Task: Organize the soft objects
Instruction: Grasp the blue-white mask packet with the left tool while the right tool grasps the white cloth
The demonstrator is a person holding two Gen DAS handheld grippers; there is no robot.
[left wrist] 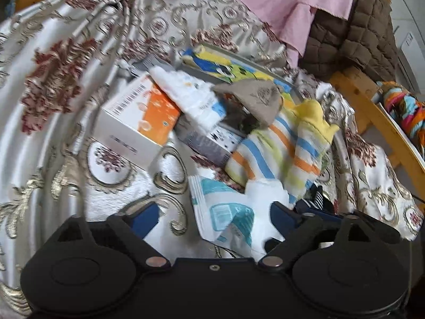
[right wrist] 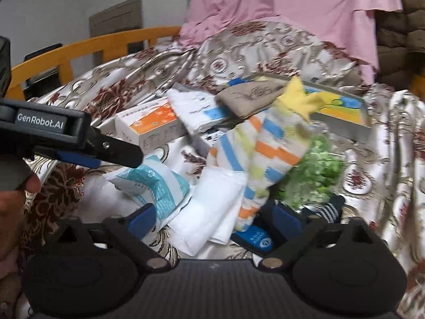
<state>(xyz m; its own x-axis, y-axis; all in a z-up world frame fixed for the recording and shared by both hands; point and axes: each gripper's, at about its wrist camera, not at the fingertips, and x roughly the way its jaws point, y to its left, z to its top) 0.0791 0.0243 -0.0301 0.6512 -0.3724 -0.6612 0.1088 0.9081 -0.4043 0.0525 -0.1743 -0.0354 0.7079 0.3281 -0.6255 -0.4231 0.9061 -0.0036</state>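
A pile of soft things lies on a floral bedspread (left wrist: 53, 106). A striped cloth with a yellow end (left wrist: 279, 146) lies at the pile's right; it also shows in the right wrist view (right wrist: 268, 143). A tan cloth (left wrist: 255, 98) lies on top. A white and teal packet (left wrist: 223, 207) lies between the open fingers of my left gripper (left wrist: 215, 212). My right gripper (right wrist: 209, 218) is open over white packets (right wrist: 212, 207). The left gripper shows at the left of the right wrist view (right wrist: 117, 154).
An orange and white box (left wrist: 140, 117), a grey box (left wrist: 209, 141) and a flat colourful box (left wrist: 233, 66) sit in the pile. A green-filled clear bag (right wrist: 316, 170) and a dark striped sock (right wrist: 329, 210) lie right. Pink cloth (left wrist: 265, 0) and a wooden rail (left wrist: 372, 106) border the bed.
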